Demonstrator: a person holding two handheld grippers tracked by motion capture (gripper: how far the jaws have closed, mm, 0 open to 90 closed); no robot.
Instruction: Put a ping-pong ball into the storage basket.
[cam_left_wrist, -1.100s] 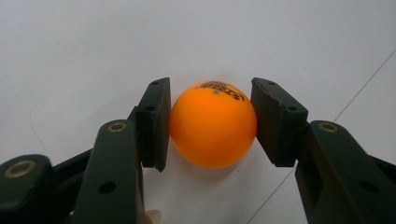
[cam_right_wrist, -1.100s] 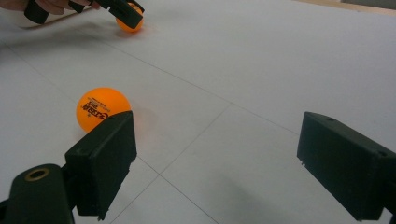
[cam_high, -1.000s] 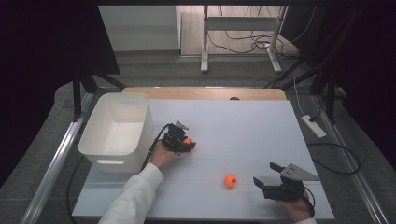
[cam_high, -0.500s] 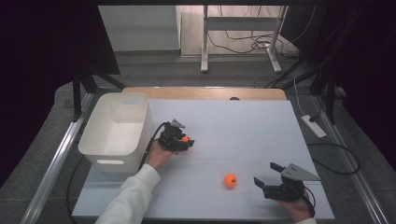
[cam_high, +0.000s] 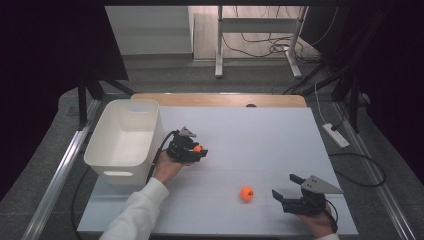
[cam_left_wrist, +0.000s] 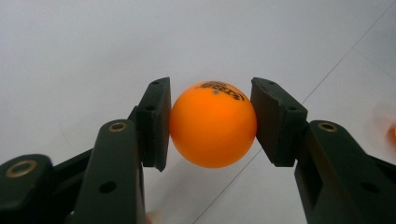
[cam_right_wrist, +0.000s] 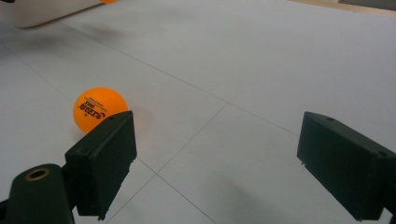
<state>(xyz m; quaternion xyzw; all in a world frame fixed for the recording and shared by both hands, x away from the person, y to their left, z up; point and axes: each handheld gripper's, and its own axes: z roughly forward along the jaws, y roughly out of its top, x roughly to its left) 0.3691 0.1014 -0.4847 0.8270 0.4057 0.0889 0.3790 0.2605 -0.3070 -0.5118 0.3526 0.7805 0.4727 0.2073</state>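
Observation:
My left gripper (cam_high: 199, 150) is shut on an orange ping-pong ball (cam_left_wrist: 213, 124), lifted a little above the white table just right of the white bin (cam_high: 116, 161). In the left gripper view both black pads press the ball's sides. A second orange ball (cam_high: 246, 193) lies on the table at the front centre. My right gripper (cam_high: 284, 192) rests low to the right of that ball, with its jaws wide apart and nothing between them. In the right gripper view the second ball (cam_right_wrist: 99, 108) sits just beyond the left jaw.
The white table (cam_high: 260, 135) has a wooden strip along its far edge. The deep white bin stands at the table's left side. A power strip (cam_high: 336, 135) and cables lie on the floor to the right. A desk frame (cam_high: 256, 45) stands behind.
My left gripper has risen slightly with the ball and shifted a little toward the bin. The right gripper and the loose ball have stayed where they were.

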